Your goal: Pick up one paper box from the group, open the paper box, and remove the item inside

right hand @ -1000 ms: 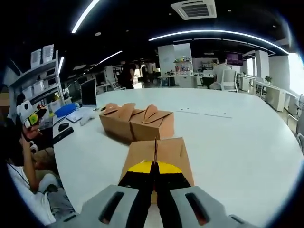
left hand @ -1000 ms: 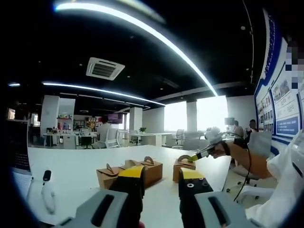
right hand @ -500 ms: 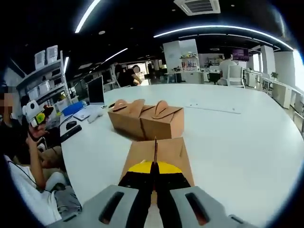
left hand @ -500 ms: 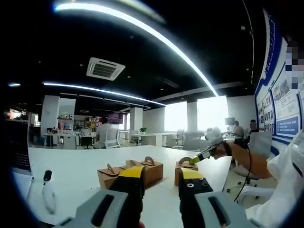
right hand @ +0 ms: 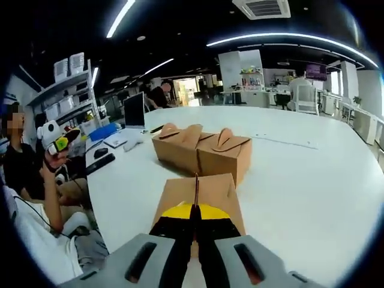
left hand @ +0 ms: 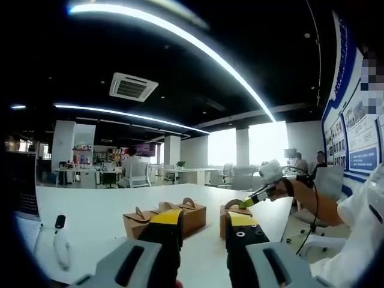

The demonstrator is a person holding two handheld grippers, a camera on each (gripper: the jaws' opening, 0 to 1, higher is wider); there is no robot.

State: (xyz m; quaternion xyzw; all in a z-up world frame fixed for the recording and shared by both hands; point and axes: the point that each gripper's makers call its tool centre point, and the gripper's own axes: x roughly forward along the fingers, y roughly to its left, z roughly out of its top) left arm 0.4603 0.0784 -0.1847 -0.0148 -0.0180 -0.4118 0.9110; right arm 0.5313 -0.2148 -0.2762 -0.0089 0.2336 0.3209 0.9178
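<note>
Two paper boxes (right hand: pixel 201 150) side by side on white table (right hand: pixel 312 180).

A white table (right hand: pixel 312 180) spans an open-plan office; a laptop (right hand: pixel 133 111) sits at its far left edge, beneath ceiling light strips (left hand: pixel 180 36).

The left gripper view sits low over the white surface (left hand: pixel 90 210) and looks nearly level across it toward far windows, its own tongs (left hand: pixel 204 231) rising at the bottom. The right gripper view looks down more steeply from close above a paper box (right hand: pixel 198 195), its tongs (right hand: pixel 195 231) pressed together on the box's top ridge. Both views share the surface and the two joined boxes (left hand: pixel 165 217) (right hand: pixel 201 153), seen from opposite sides.
</note>
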